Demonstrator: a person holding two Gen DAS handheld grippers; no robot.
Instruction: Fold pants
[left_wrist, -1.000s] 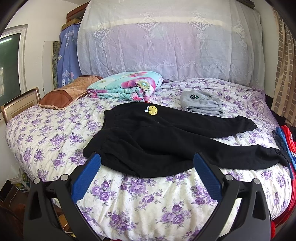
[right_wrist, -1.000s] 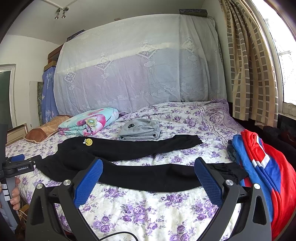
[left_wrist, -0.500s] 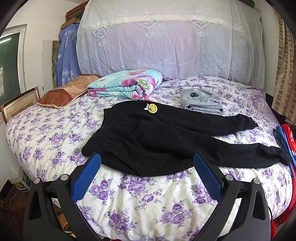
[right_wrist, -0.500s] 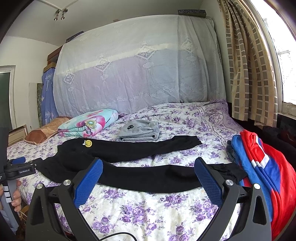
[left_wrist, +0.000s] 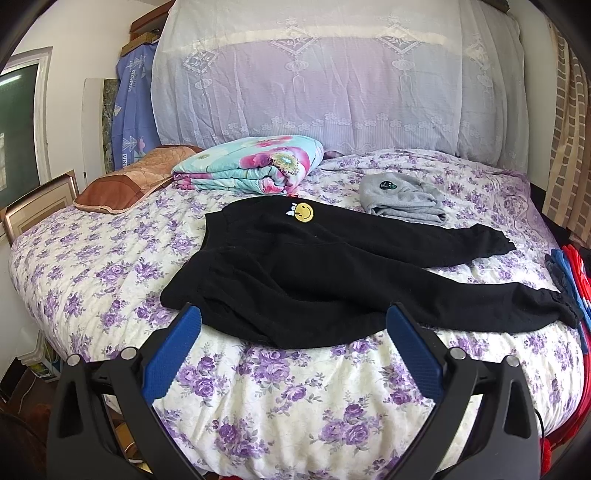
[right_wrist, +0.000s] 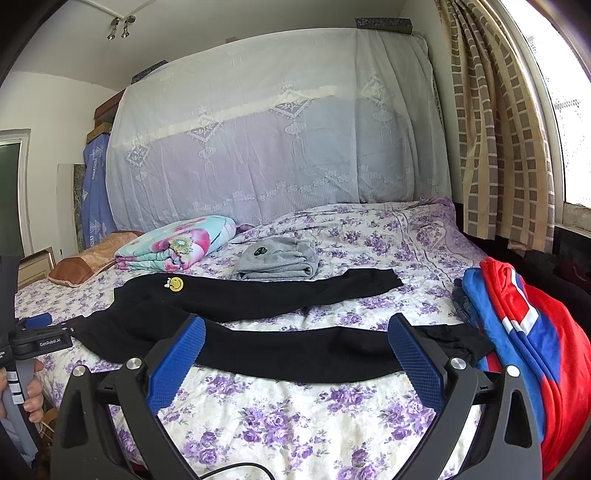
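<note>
Clearly the black pants (left_wrist: 332, 280) are soft, light and limp, lying spread flat across the flowered bed (left_wrist: 295, 398) in the middle of both frames, so I judge they will sag and drag unless I pinch them at firm edges: my left gripper (left_wrist: 293, 350) at the waistband end in the lower left, my right gripper (right_wrist: 295, 354) at the near leg's cuff. Both sets of jaws stand spread wide and hold nothing. Only the right wrist view shows the red and blue garment (right_wrist: 517, 332) touching that cuff, and my other hand (right_wrist: 31, 395) at the lower left edge.
</note>
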